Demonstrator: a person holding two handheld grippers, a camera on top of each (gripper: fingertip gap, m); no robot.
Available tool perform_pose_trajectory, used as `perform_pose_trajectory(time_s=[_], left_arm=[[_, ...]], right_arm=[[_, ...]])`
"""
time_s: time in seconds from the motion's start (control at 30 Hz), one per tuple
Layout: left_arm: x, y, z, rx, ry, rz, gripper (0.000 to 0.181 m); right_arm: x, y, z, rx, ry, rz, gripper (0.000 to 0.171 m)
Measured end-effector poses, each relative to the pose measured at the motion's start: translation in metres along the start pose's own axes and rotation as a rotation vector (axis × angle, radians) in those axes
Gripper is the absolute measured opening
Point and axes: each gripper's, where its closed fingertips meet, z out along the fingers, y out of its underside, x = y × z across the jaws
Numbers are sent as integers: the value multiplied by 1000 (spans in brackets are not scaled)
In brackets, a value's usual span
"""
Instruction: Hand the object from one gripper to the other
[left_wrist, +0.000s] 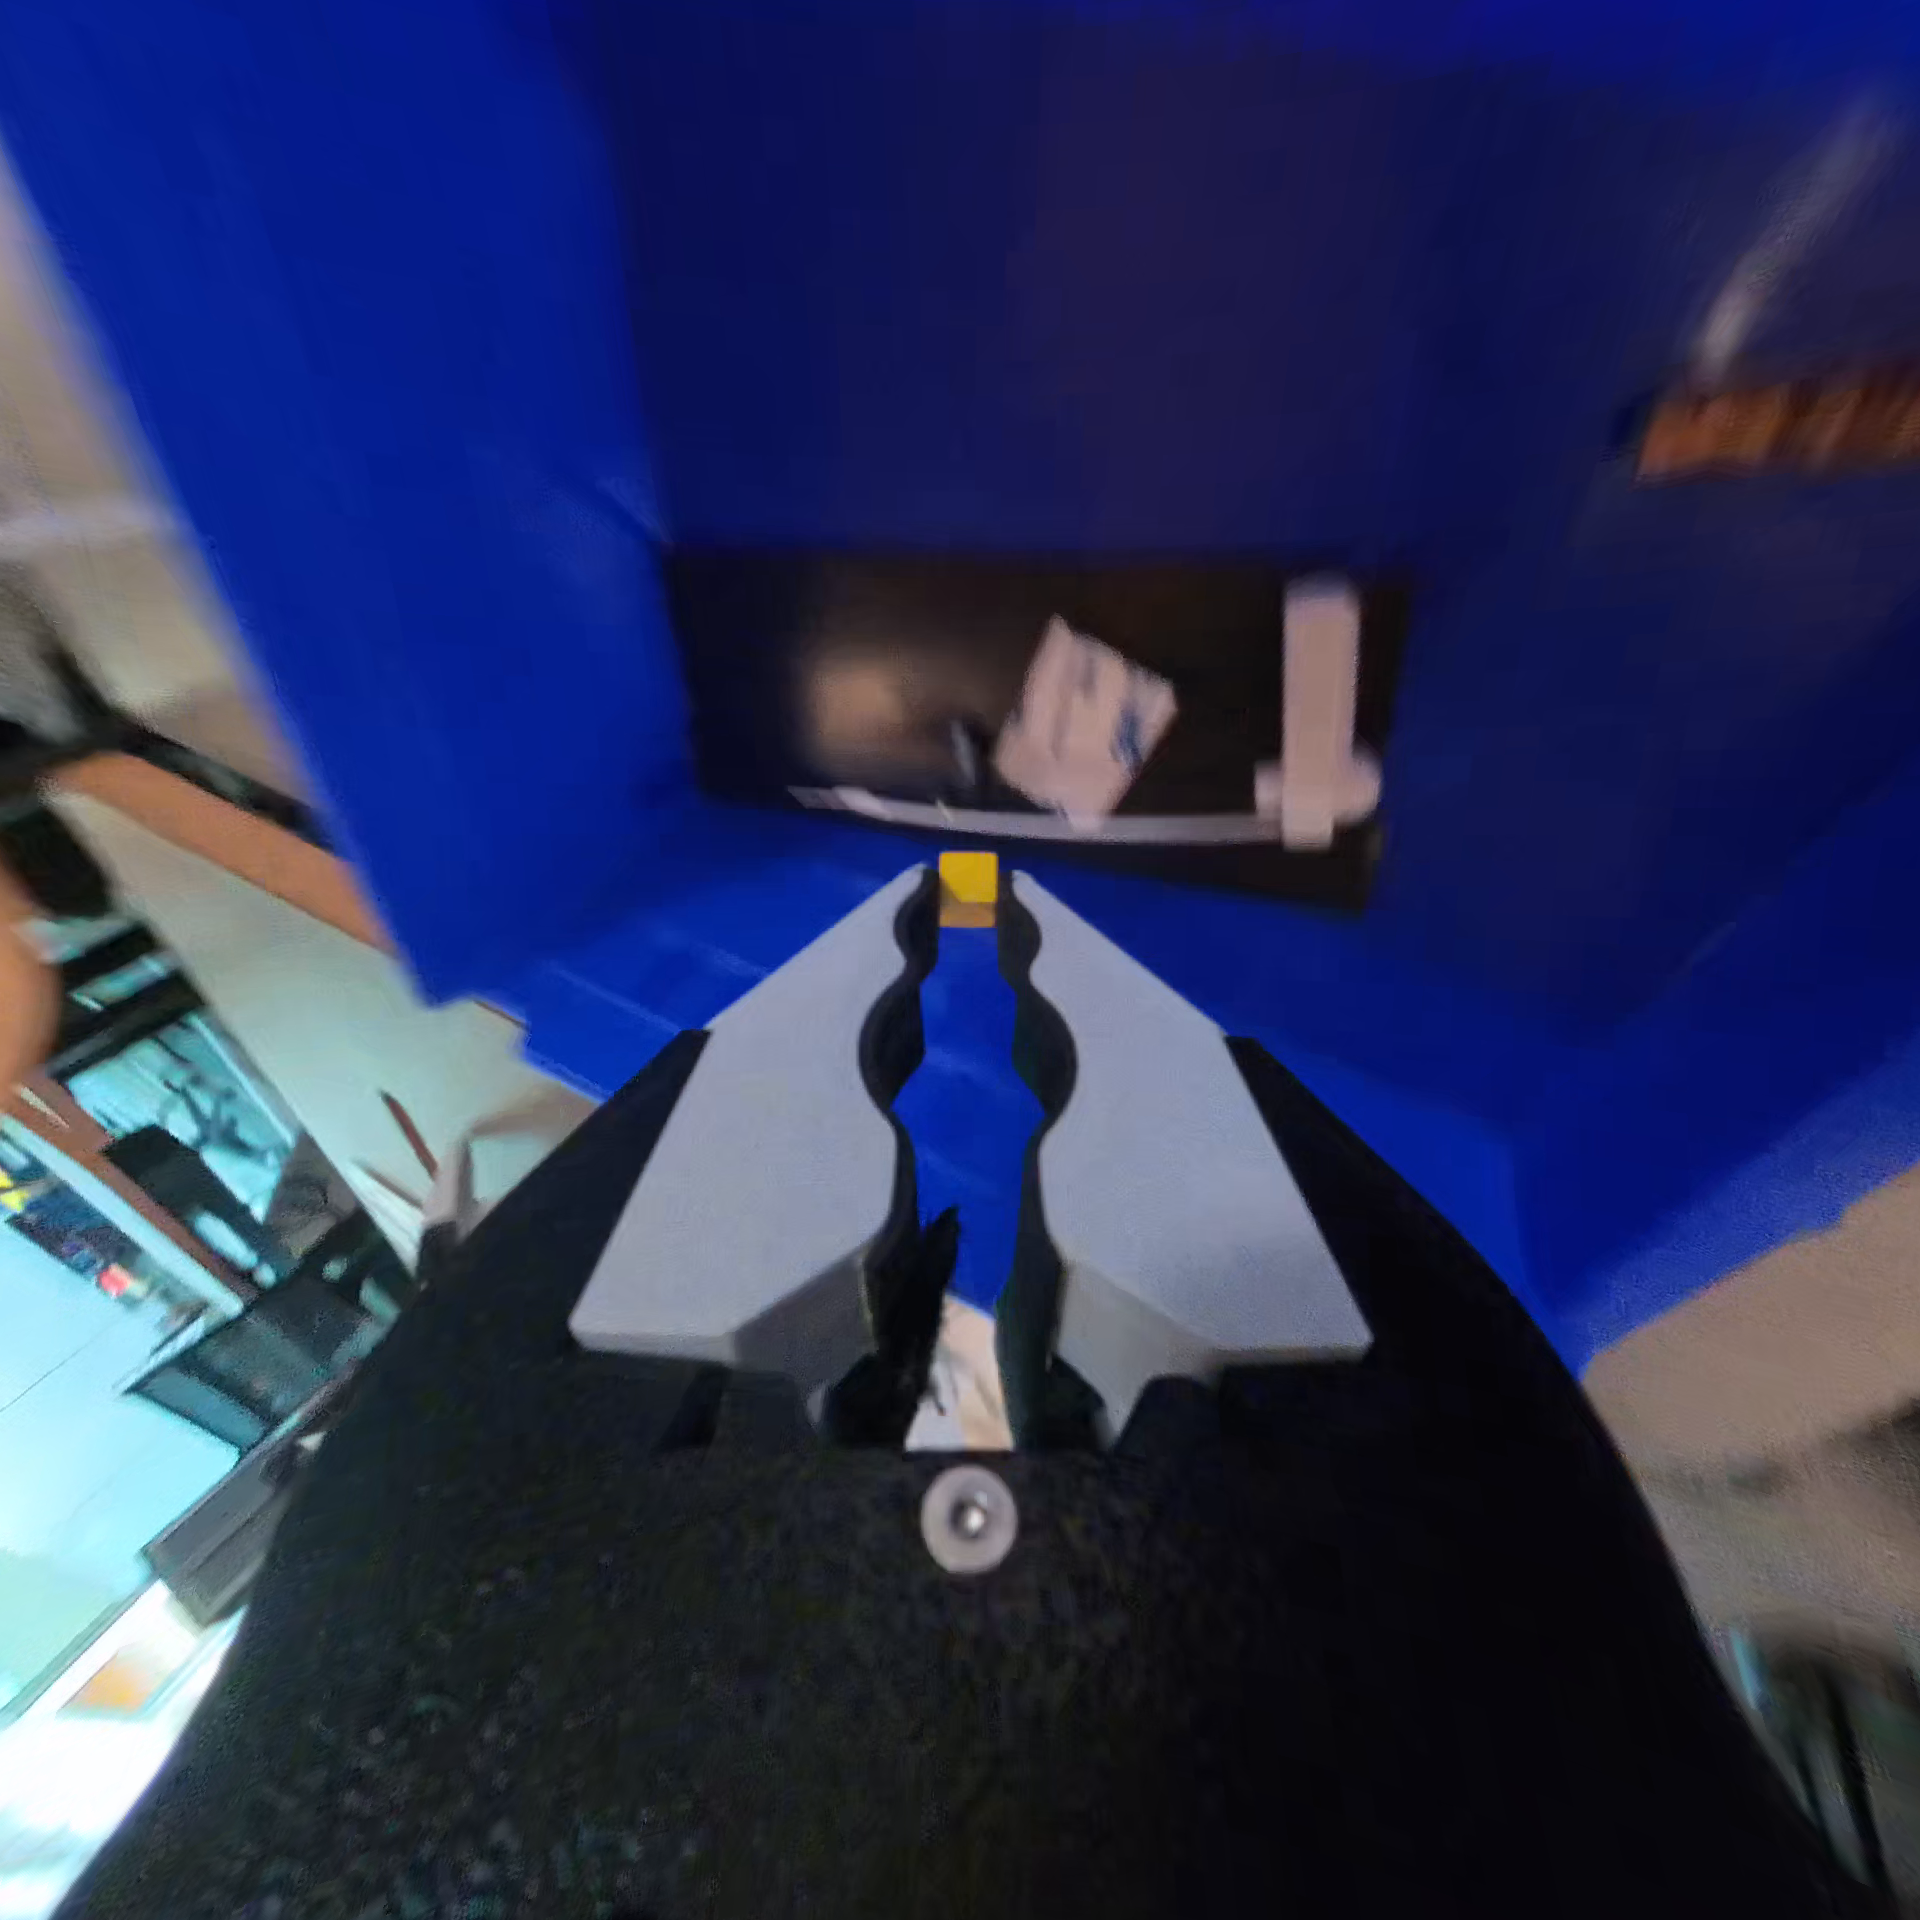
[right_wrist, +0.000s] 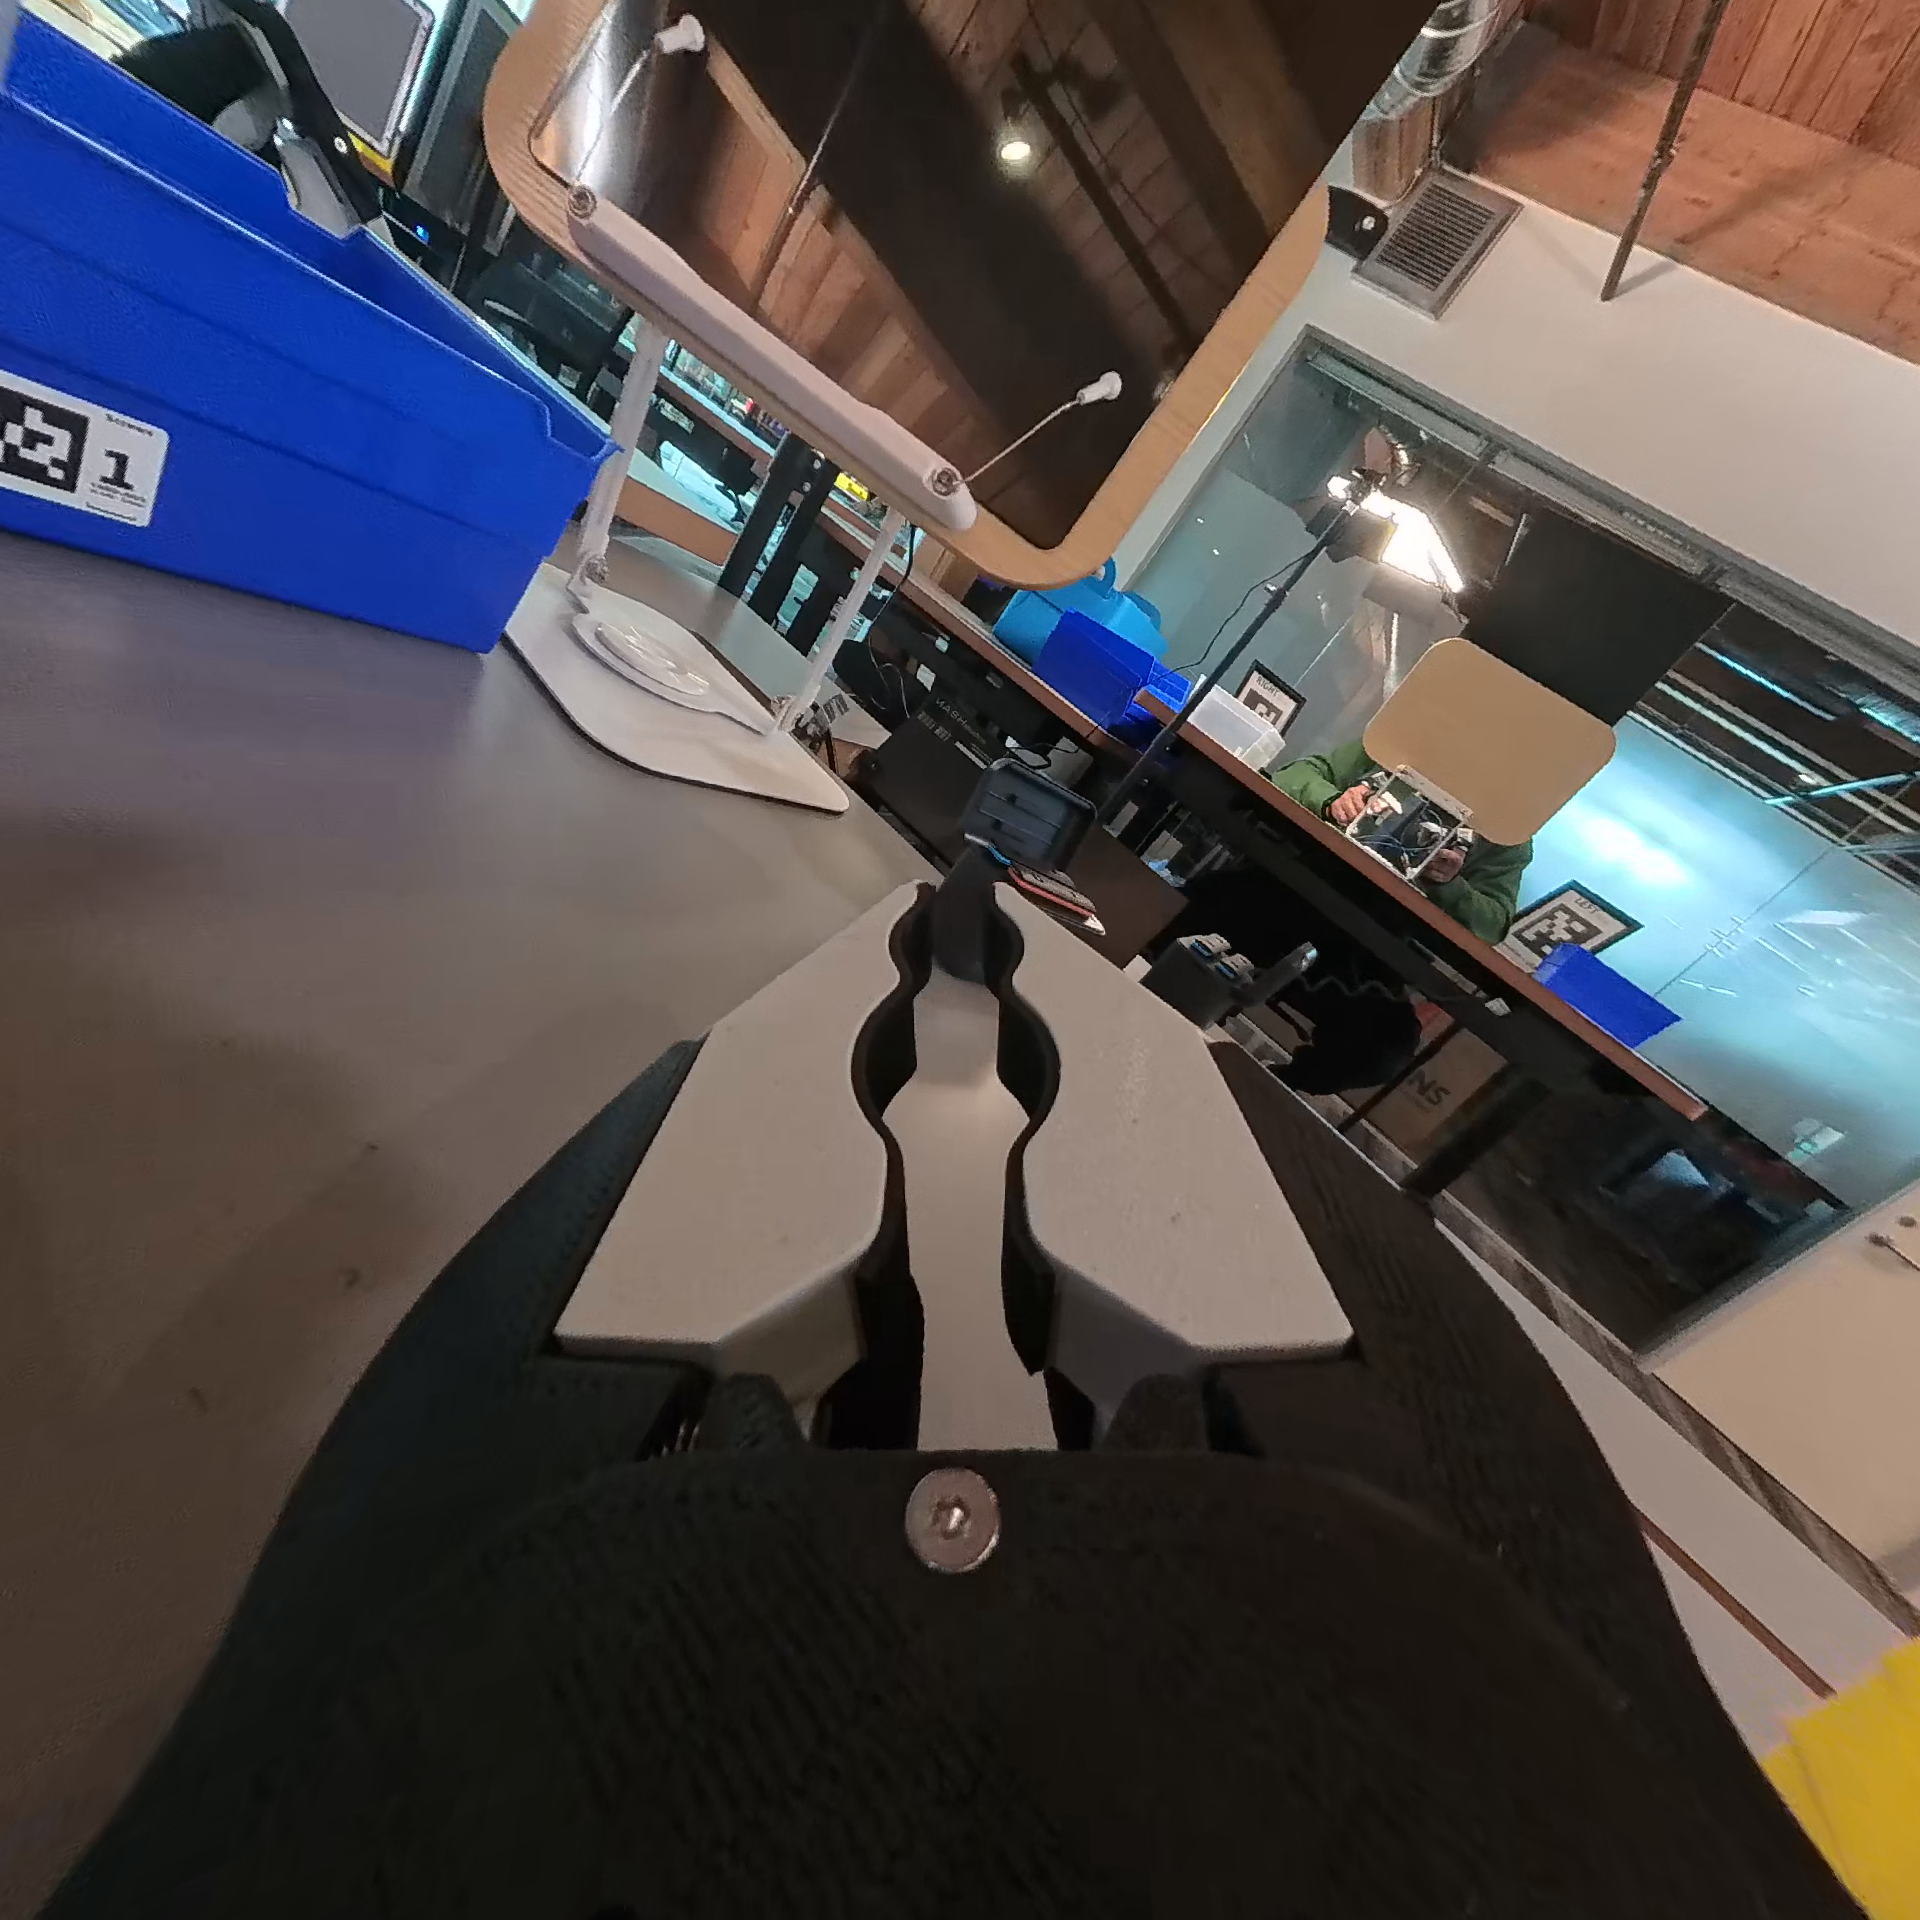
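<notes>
The left gripper (left_wrist: 967, 878) is pinching a small yellow block (left_wrist: 967, 885) at its very fingertips, pointing at 12 o'clock into a blue bin (left_wrist: 1039, 312). The view is blurring, which suggests fast motion — the shallow tip-hold could be letting the block twist or drop into the bin. The right gripper (right_wrist: 958, 904) is sitting low over the grey table (right_wrist: 260, 935), jaws nearly together on nothing, the bin at its 10 o'clock — it must open wider before receiving, or the block is likely getting knocked loose.
</notes>
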Motion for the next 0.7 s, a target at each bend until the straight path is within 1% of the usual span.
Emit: perform_pose_trajectory(time_s=[0.03,0.13,0.2,0.23,0.3,0.4,0.47,0.57,0.6,0.63,0.7], left_arm=[[-7,-22,-15,115,-49,-38,9],[-22,-96,-74,465,-166,-149,9],[-26,-145,-115,669,-225,-202,9],[-22,-171,-134,782,-216,-234,9],[-8,-222,-169,1019,-119,-324,8],[15,-281,-204,1322,109,-473,8],[32,-308,-216,1484,322,-536,8],[51,-327,-223,1654,756,-640,8],[55,-331,-221,1673,892,-666,8],[58,-333,-217,1678,1005,-688,8],[56,-339,-206,1706,1120,-771,8]], right_arm=[[-1,-1,0,4,-2,1,7],[-3,-8,-1,37,-10,-5,9],[-6,-22,-6,99,-23,-14,14],[-9,-30,-10,138,-33,-26,18],[-14,-50,-20,223,-46,-56,29],[-18,-81,-40,340,-32,-150,51],[-20,-96,-57,394,-10,-245,57],[-19,-108,-75,439,-27,-301,54],[-18,-110,-79,447,-34,-303,51],[-16,-110,-82,450,-40,-301,48],[-12,-111,-85,447,-47,-284,37]])
